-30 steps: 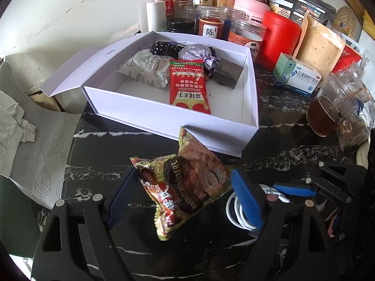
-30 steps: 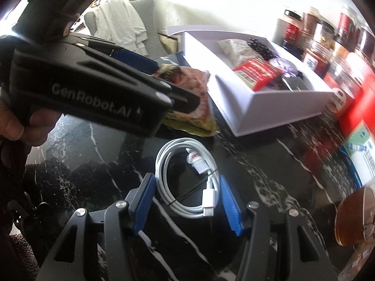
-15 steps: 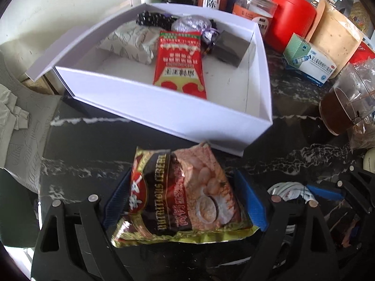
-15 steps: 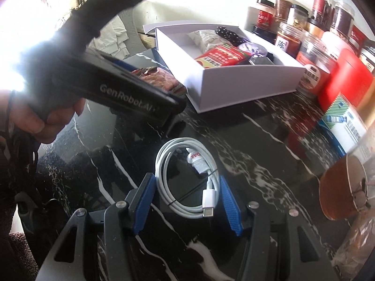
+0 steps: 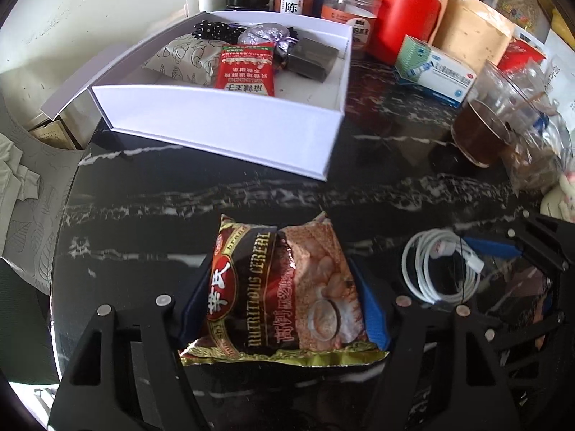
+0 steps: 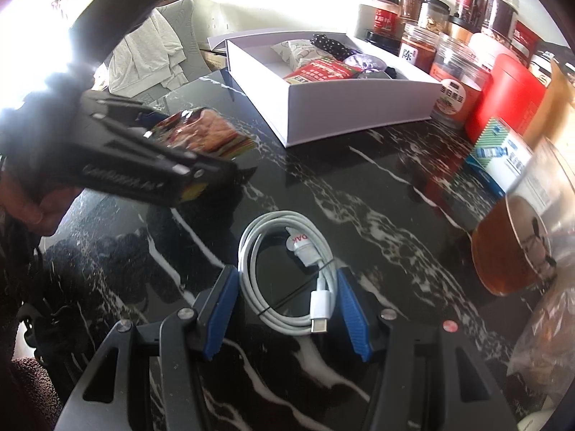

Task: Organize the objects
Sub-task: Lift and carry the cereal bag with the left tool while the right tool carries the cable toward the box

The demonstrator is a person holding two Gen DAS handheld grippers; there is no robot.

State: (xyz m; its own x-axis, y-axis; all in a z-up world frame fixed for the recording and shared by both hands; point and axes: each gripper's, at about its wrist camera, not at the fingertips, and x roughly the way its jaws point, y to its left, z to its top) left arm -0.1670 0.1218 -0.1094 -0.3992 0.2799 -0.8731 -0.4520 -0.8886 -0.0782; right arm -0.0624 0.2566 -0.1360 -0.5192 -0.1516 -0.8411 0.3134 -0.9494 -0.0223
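L gripper (image 5: 284,298) pinches cereal packet (image 5: 287,287) betw 2 blue pads, above black marble table (image 5: 143,215), near side of white box (image 5: 230,125) w/ snacks inside. R gripper (image 6: 287,309): pads spread either side of coiled white cable (image 6: 284,273) lying on table, touching or not – can't tell

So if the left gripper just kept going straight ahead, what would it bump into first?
Probably the near wall of the white box. The left gripper holds the cereal packet, with only bare black table between; depth is hard to judge.
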